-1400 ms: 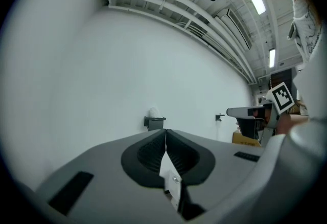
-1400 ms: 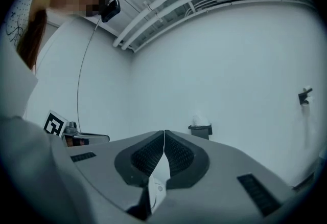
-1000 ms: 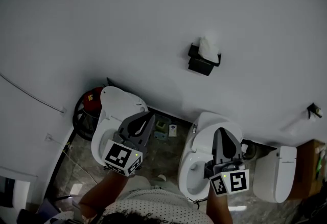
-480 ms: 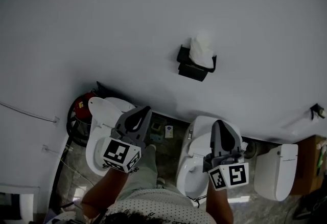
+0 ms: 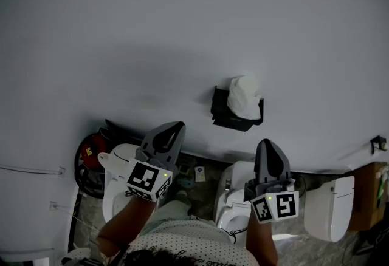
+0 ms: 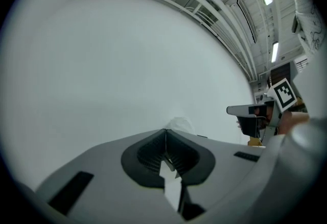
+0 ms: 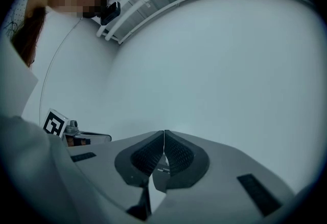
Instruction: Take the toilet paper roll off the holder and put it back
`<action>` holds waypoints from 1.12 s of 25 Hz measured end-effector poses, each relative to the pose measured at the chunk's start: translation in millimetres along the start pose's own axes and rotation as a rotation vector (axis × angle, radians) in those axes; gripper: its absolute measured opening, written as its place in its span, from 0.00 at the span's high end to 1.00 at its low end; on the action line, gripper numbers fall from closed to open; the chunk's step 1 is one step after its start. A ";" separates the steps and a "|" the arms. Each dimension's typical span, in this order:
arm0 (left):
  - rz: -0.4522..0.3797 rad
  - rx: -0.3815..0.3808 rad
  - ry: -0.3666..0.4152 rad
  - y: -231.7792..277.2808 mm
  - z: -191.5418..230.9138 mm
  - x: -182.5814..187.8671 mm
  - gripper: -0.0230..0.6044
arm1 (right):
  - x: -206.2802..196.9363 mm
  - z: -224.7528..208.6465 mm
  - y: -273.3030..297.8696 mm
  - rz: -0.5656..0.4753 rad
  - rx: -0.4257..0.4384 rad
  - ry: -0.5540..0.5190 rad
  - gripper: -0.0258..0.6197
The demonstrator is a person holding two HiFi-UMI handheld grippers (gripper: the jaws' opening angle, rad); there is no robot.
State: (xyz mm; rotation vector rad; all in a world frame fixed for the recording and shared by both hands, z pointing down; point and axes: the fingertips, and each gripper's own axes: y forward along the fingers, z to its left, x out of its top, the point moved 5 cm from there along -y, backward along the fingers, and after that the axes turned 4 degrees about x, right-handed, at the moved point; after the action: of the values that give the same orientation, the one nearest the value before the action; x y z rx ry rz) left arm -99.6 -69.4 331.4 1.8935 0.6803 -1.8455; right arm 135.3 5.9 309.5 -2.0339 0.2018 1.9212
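Observation:
A white toilet paper roll (image 5: 243, 97) sits on a black holder (image 5: 230, 114) fixed to the white wall. In the left gripper view the toilet paper roll (image 6: 178, 124) peeks just above the jaw tips. My left gripper (image 5: 174, 128) is shut and empty, below and left of the holder. Also shut with nothing in it, my right gripper (image 5: 268, 144) is below and slightly right of the roll. Both point up at the wall, well short of the roll. In the right gripper view only bare wall lies ahead of the right gripper (image 7: 164, 132).
Below me stand two white toilets (image 5: 115, 161) (image 5: 237, 198) and a white urinal-like fixture (image 5: 328, 207) at the right. A red bucket (image 5: 90, 158) sits at the left. A small dark hook (image 5: 378, 144) sticks out of the wall at the right.
Both grippers have risen towards the wall, and the view has tipped up. The roll and holder now appear lower in the frame, nearer the jaw tips. Both grippers stay shut.

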 end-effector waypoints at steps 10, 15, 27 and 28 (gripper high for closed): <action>0.017 -0.042 -0.002 72.5 43.6 -10.3 0.96 | -13.2 -29.2 64.3 0.002 -0.048 0.012 0.94; 0.039 -0.020 -0.012 91.8 45.2 -16.9 0.96 | -16.9 -51.5 81.2 0.001 -0.035 0.030 0.94; 0.048 0.076 -0.019 121.7 27.2 -17.7 0.96 | -7.2 -95.9 102.8 -0.017 0.083 0.034 0.94; 0.047 0.083 -0.017 122.9 25.5 -17.5 0.96 | -7.5 -98.0 103.3 -0.019 0.091 0.034 0.94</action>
State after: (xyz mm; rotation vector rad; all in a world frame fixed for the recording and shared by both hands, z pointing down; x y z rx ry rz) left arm -46.1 -183.7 342.3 1.9264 0.5566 -1.8849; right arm 193.2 -124.3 305.2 -2.0030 0.2725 1.8324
